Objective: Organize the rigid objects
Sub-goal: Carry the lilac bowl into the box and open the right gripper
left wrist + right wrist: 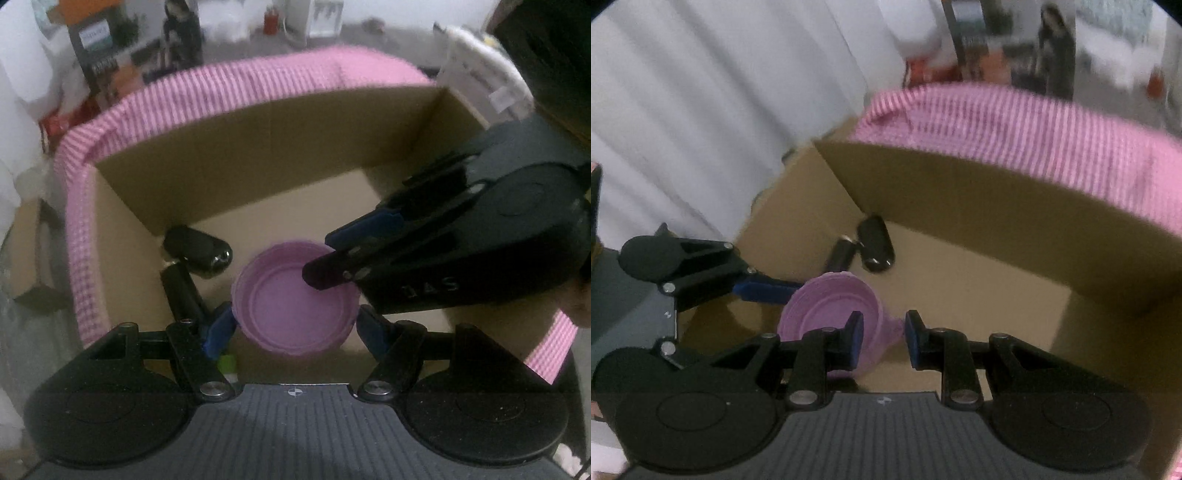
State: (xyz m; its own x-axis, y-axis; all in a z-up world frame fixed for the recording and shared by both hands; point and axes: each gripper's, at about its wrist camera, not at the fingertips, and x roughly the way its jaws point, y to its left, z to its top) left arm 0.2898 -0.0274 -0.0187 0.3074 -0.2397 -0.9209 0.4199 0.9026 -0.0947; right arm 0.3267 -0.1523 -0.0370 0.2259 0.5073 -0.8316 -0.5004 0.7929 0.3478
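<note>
A pink plastic bowl (295, 299) is inside a cardboard box (258, 147) with a pink gingham-lined rim (258, 77). My left gripper (297, 328) is shut on the bowl, its blue pads against the bowl's two sides. My right gripper (882, 339) is open around the bowl's (831, 306) near rim, one pad inside the bowl and one outside; it shows in the left wrist view (332, 254) coming in from the right. A black handled object (195, 254) lies on the box floor left of the bowl; it also shows in the right wrist view (871, 243).
The box walls stand close on all sides. Something light green (227, 363) shows below the left pad. Behind the box are white curtains (701, 110), stacked boxes (99, 55) and a red bottle (271, 20).
</note>
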